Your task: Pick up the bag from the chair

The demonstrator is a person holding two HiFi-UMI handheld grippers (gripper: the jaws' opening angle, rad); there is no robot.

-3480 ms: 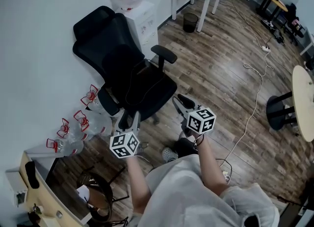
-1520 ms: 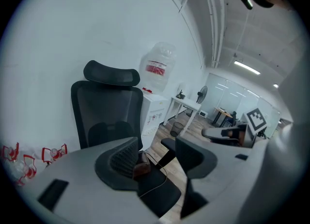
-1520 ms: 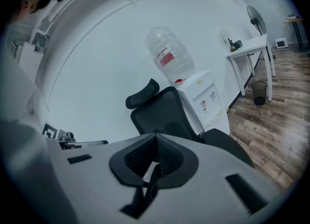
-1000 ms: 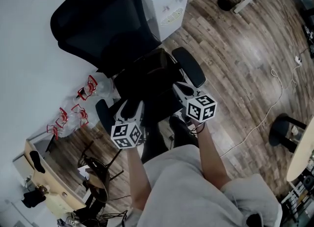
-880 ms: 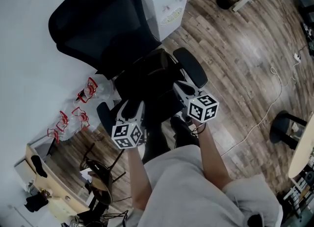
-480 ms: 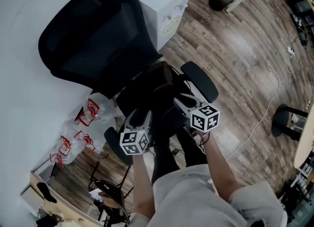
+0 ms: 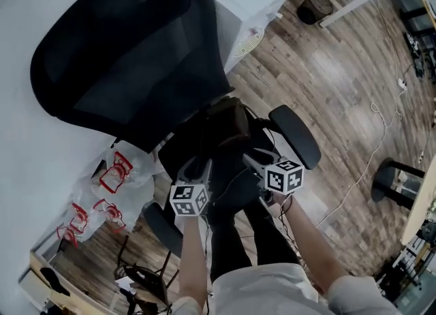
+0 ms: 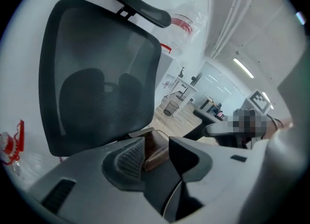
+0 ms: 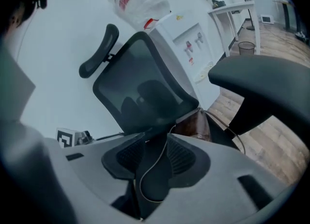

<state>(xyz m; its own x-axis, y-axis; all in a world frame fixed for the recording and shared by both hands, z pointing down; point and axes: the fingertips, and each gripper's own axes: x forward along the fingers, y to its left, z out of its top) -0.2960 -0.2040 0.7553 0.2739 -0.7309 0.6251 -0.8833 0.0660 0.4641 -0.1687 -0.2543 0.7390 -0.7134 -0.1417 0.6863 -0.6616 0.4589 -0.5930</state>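
bag (image 7: pixel 228 117) brown, on chair (image 7: pixel 129 54) seat; left claw (image 7: pixel 195 168) and right claw (image 7: pixel 255 160) above seat front, near bag

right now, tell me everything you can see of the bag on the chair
The bag is small, brown and leather-looking, with a rounded boxy body. It sits on the black chair's seat, back by the mesh backrest. A thin strap trails forward from it and passes between the open jaws of the right gripper. The left gripper, also open, points at it and does not appear to touch it.
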